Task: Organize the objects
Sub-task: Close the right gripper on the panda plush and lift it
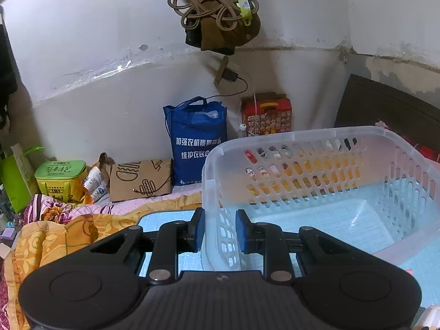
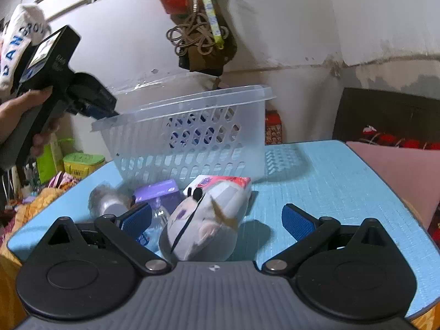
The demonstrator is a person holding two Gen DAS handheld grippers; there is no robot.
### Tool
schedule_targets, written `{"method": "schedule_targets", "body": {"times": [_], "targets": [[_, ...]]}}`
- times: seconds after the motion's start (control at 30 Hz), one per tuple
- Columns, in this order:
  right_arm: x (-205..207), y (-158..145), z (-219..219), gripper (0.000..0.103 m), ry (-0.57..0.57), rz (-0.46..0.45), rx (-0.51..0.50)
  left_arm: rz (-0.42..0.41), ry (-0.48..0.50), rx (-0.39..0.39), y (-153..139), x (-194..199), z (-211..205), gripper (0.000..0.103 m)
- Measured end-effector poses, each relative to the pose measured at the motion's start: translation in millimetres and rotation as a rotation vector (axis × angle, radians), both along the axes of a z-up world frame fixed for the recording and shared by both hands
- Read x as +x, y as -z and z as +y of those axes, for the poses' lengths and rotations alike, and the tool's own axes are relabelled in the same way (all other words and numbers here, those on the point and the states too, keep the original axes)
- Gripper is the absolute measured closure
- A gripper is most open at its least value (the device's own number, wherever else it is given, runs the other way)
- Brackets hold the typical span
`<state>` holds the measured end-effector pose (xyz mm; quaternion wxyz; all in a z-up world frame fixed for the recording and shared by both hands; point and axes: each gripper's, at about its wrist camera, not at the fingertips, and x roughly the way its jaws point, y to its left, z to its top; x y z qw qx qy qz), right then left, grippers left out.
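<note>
A clear plastic basket with slotted walls is tilted up above the light blue table. My left gripper is shut on the basket's near rim; it also shows in the right wrist view, gripping the basket at its left corner. My right gripper is open above a pile on the table: a grey plush toy, a purple box, a white and red tissue pack, a clear bottle and a grey blurred thing.
A blue bag, a red box and a brown paper bag stand by the wall. A green tin and a flowered blanket lie left. A pink board lies right of the table.
</note>
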<state>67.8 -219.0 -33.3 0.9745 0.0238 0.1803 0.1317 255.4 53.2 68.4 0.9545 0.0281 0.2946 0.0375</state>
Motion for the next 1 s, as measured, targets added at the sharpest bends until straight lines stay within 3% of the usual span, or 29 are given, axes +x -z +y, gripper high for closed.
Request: {"method": "schedule_targets", "body": {"times": [0.13, 0.23, 0.67, 0.7, 0.77, 0.8, 1.0], "targets": [[-0.3, 5.0, 2.2, 0.002, -0.013, 0.021, -0.02, -0.002, 0.007, -0.032, -1.1, 0.3, 5.5, 0.076], [1.4, 5.9, 4.7, 0.005, -0.02, 0.031, -0.024, -0.008, -0.006, -0.058, -0.4, -1.6, 10.9, 0.088], [10.0, 11.4, 15.7, 0.005, -0.027, 0.075, -0.054, -0.031, 0.0, -0.056, 2.9, -5.7, 12.6, 0.089], [11.3, 12.3, 15.6, 0.008, -0.031, 0.08, -0.05, -0.032, 0.001, -0.06, 2.9, -6.0, 13.2, 0.089], [12.1, 12.5, 14.2, 0.029, -0.046, 0.088, -0.04, -0.034, 0.002, -0.064, 3.1, -6.2, 14.2, 0.089], [11.3, 12.2, 12.9, 0.033, -0.048, 0.086, -0.03, -0.036, 0.003, -0.065, 3.4, -6.1, 14.6, 0.089], [5.0, 6.2, 4.9, 0.035, -0.041, 0.047, -0.01, -0.042, 0.001, -0.056, 3.7, -7.4, 13.0, 0.089]]}}
